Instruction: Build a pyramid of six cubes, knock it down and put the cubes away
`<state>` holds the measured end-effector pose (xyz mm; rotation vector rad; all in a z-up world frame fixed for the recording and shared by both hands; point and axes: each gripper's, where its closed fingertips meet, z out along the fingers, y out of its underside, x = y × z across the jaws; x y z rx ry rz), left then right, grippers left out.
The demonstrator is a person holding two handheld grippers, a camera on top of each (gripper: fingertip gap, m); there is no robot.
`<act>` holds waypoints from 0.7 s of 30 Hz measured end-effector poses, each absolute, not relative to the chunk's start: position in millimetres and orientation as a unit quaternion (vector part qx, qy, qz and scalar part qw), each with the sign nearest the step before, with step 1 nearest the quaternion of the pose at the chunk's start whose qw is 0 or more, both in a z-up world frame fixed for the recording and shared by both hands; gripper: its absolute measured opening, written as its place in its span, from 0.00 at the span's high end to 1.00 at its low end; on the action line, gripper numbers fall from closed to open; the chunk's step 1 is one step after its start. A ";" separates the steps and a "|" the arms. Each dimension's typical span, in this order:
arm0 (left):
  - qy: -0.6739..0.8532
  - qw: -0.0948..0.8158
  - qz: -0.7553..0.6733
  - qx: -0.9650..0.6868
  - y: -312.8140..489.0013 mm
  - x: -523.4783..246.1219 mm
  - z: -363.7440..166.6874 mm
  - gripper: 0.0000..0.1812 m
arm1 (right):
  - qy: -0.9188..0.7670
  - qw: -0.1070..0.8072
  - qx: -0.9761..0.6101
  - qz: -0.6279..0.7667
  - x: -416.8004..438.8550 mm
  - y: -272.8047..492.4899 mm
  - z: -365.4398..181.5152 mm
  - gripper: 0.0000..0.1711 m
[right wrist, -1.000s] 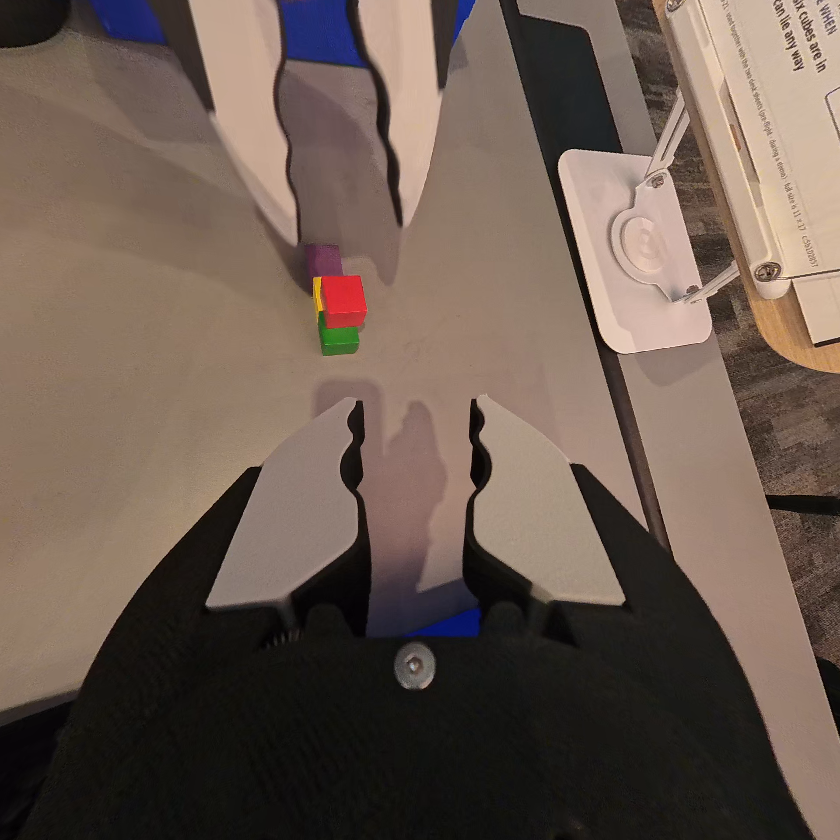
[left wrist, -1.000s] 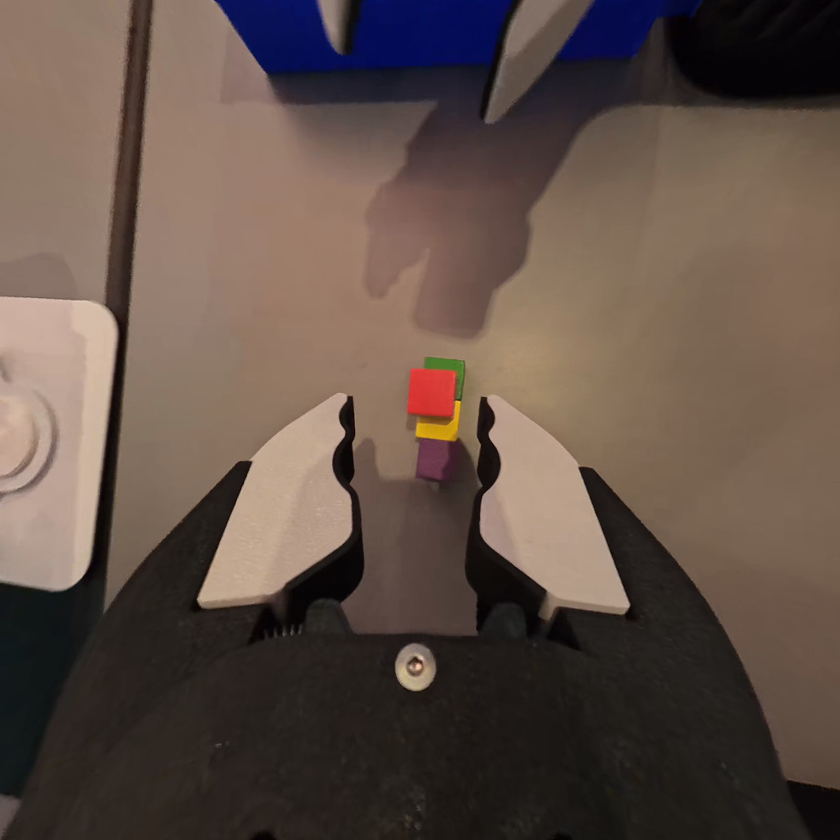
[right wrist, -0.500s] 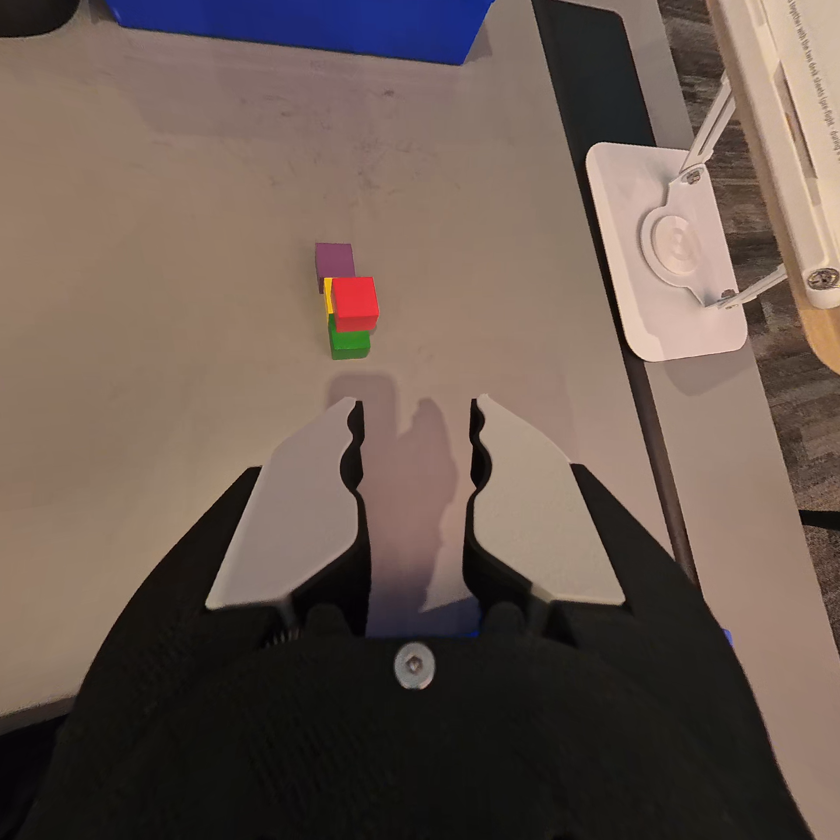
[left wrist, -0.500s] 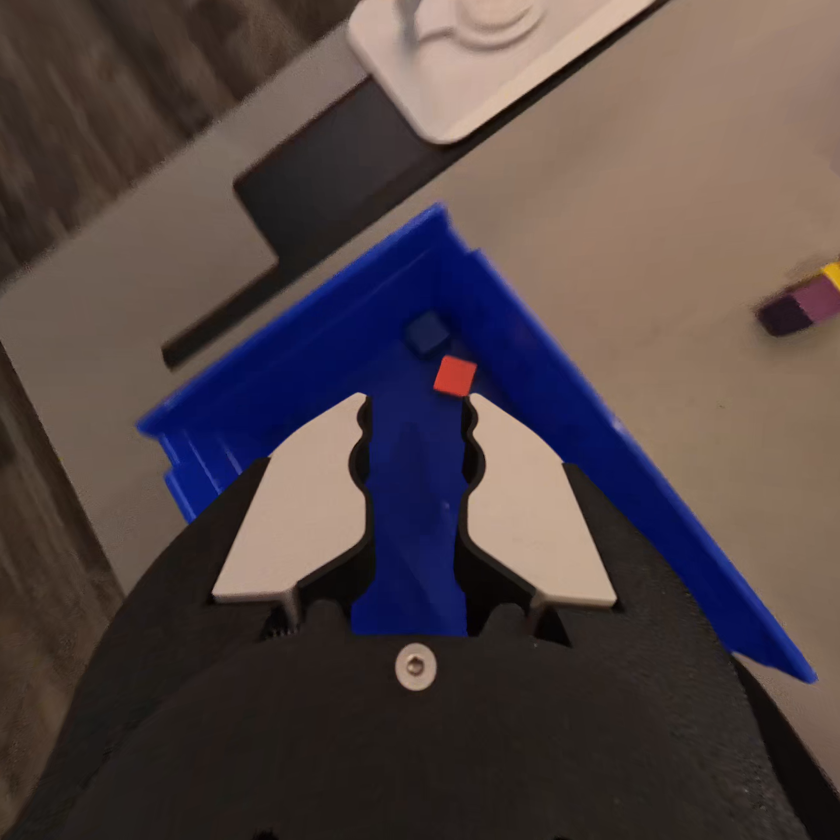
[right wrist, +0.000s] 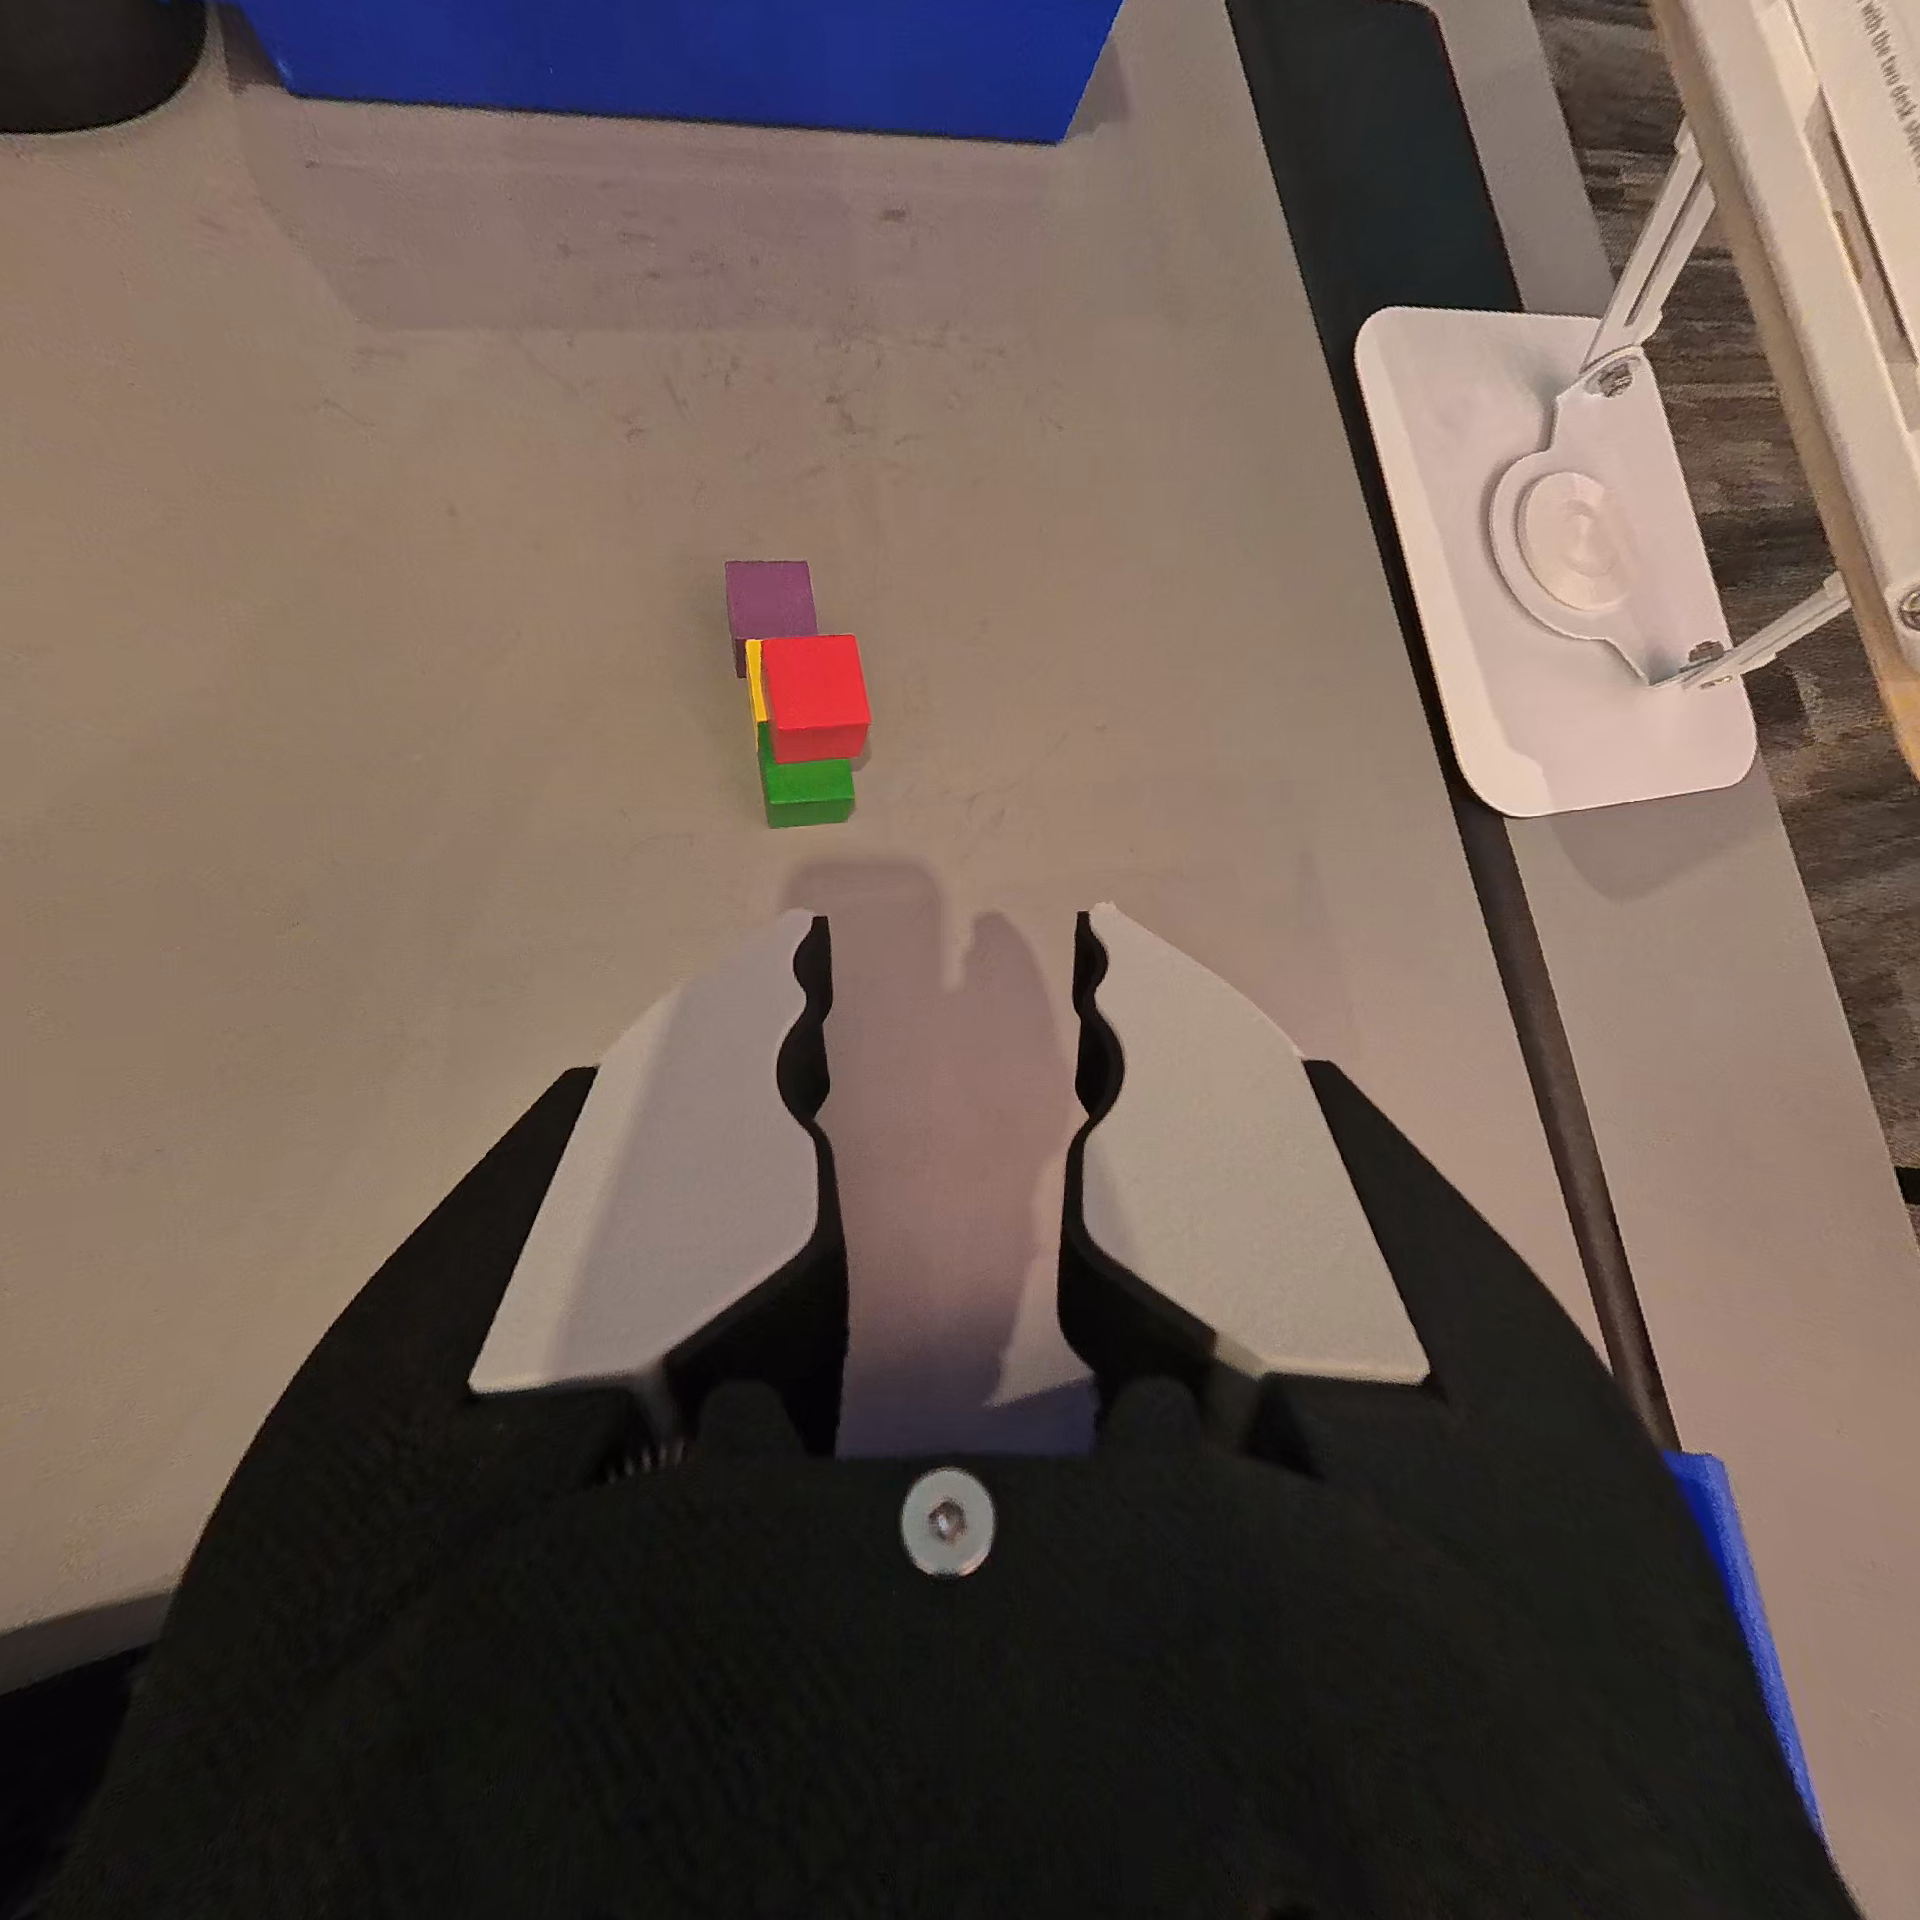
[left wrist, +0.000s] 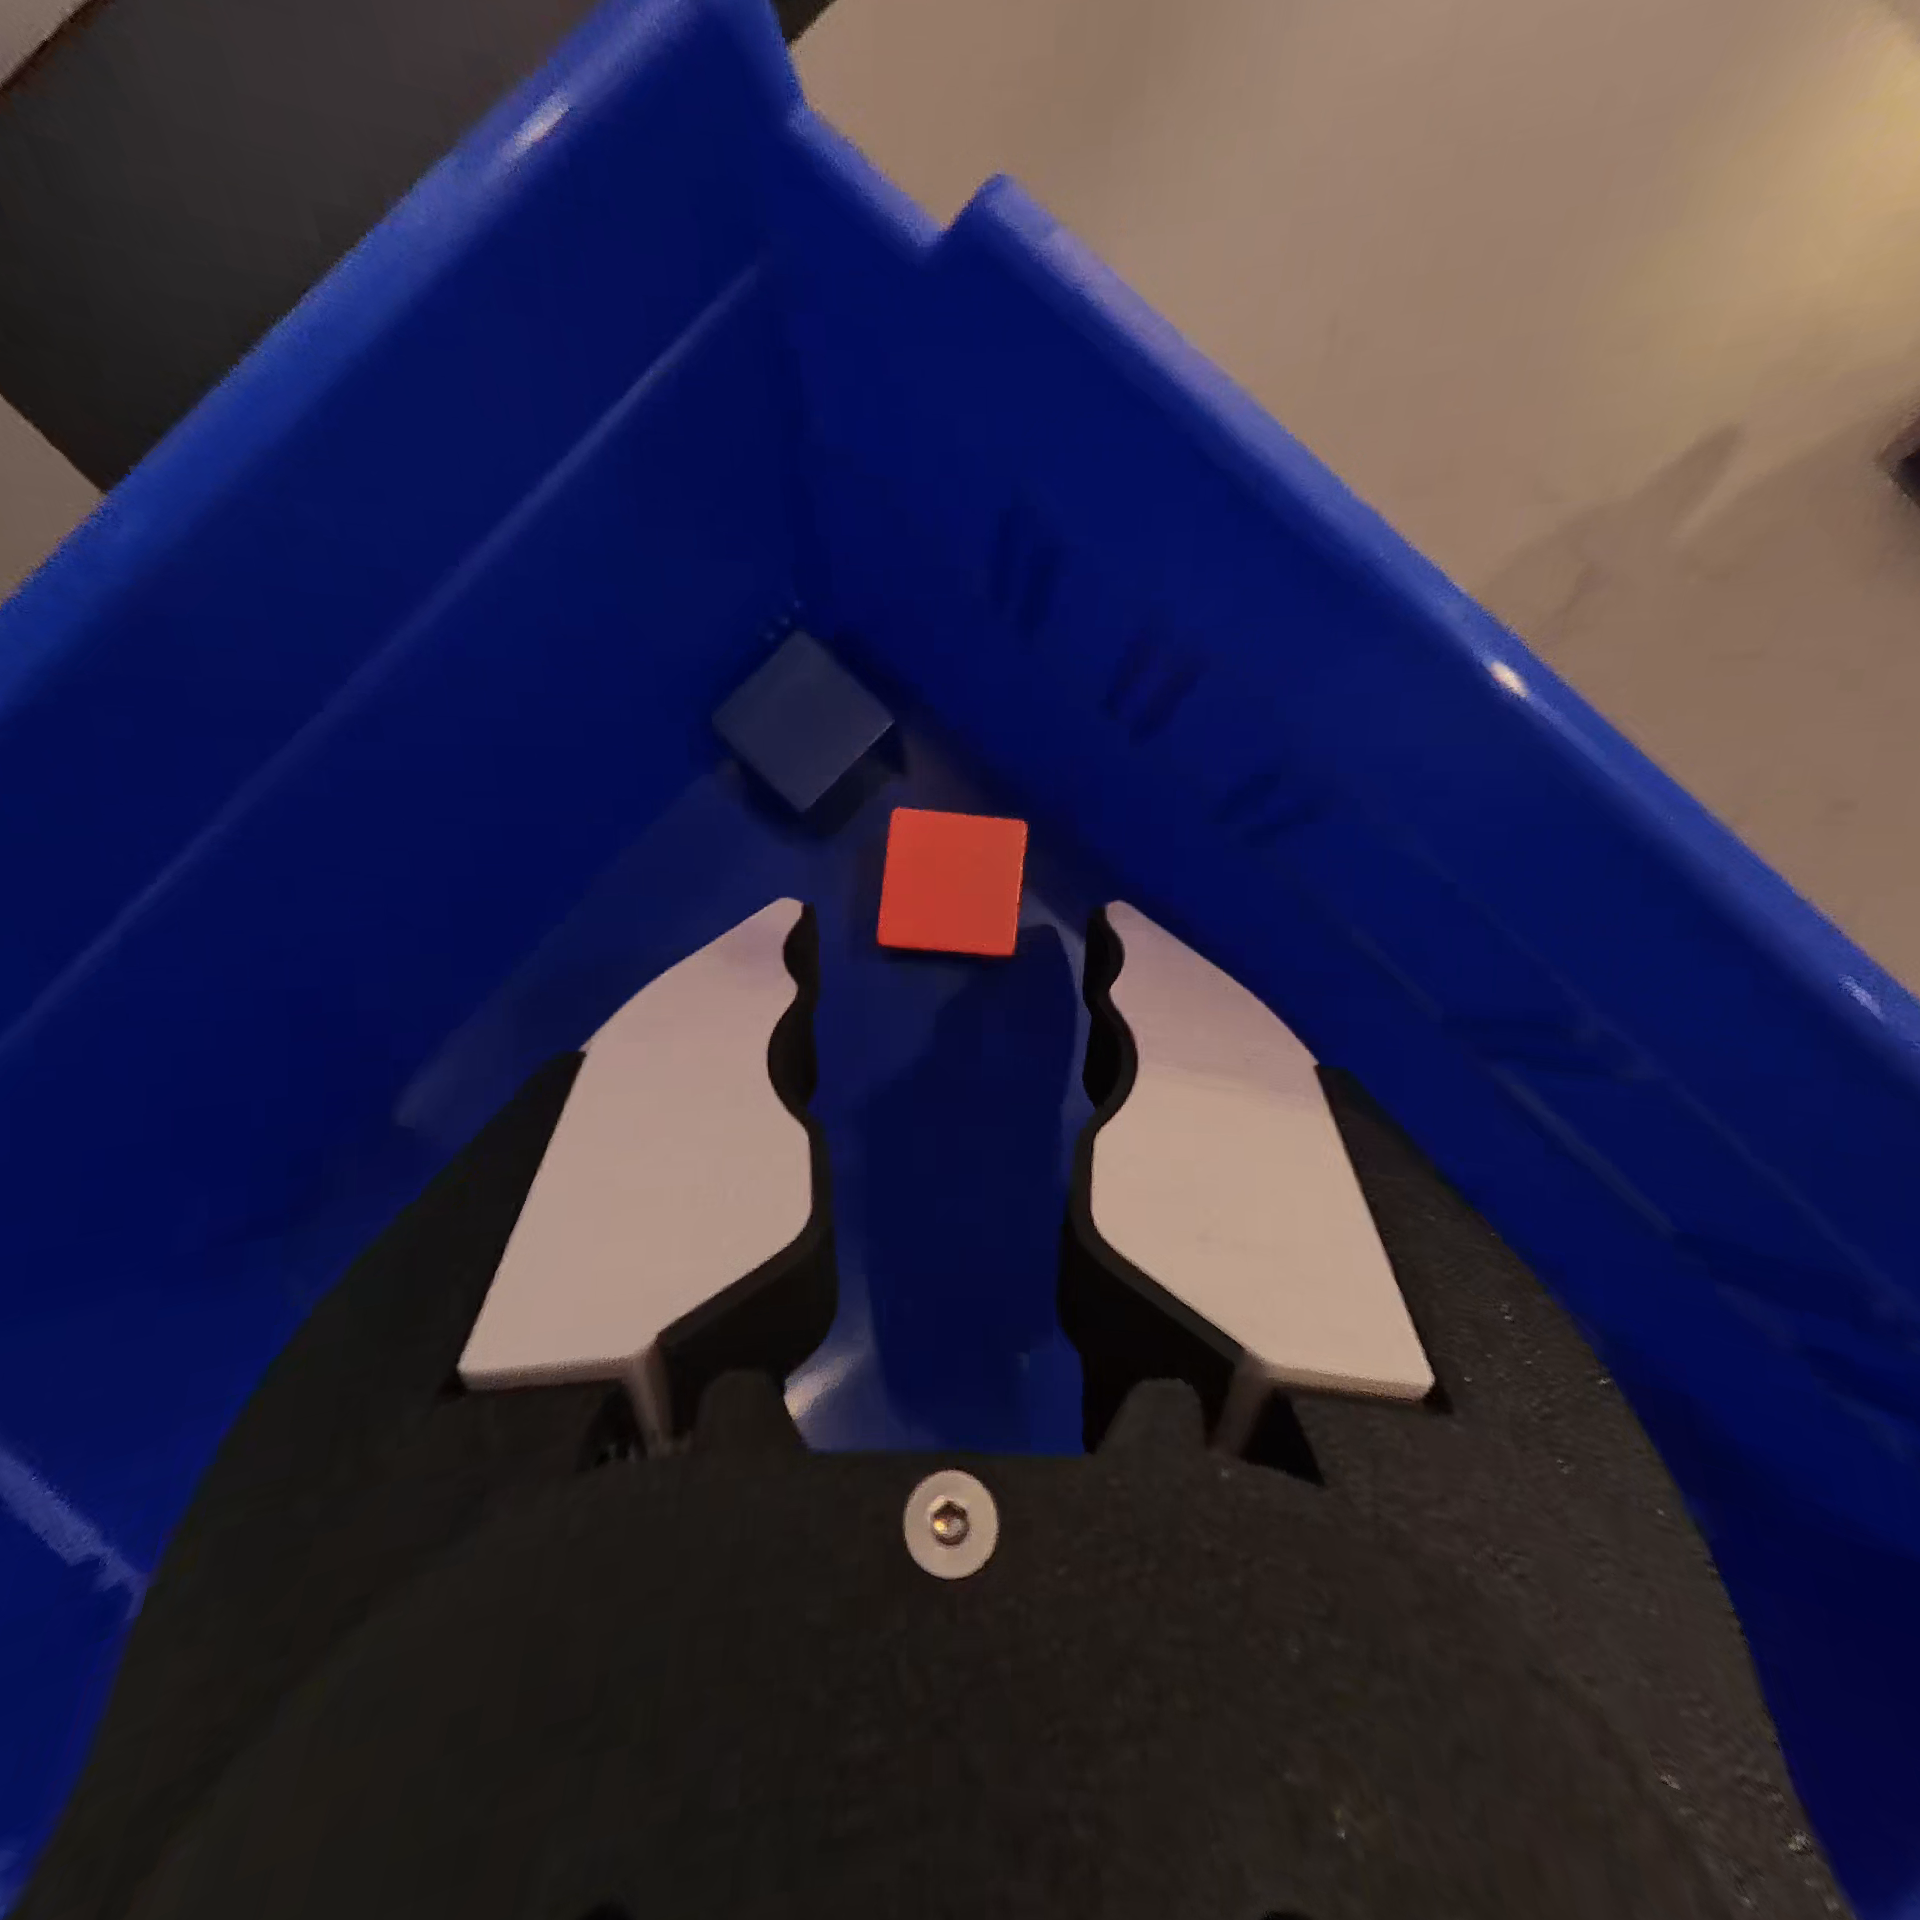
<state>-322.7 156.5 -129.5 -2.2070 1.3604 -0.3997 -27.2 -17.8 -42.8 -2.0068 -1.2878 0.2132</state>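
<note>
The left wrist view looks steeply down, close in, into a corner of the blue bin (left wrist: 1299, 582). The right wrist view sits higher and farther back, facing along the grey table (right wrist: 416, 623) toward stacked cubes (right wrist: 805, 707) — the bin (right wrist: 675, 62) at its far edge is the shared part.

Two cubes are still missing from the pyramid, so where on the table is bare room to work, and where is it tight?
Bare table left of the cube stack and toward the blue bin. Tight in the bin corner around two cubes.
</note>
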 end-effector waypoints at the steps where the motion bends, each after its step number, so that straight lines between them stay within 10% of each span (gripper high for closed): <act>1: 0.506 0.258 -0.142 -0.811 157.7 -321.3 -130.8 0.73 | -0.500 0.366 -0.781 0.084 -26.3 -17.8 -42.2 0.73; 14: 0.529 0.255 -0.104 -0.803 158.9 -328.8 -135.2 0.84 | -0.492 0.379 -0.779 0.087 -17.8 -17.6 -35.3 0.73; 21: 0.529 0.381 -0.173 -0.738 116.5 -316.6 3.0 0.84 | -0.488 0.394 -0.774 0.090 -17.2 -17.1 -26.1 0.73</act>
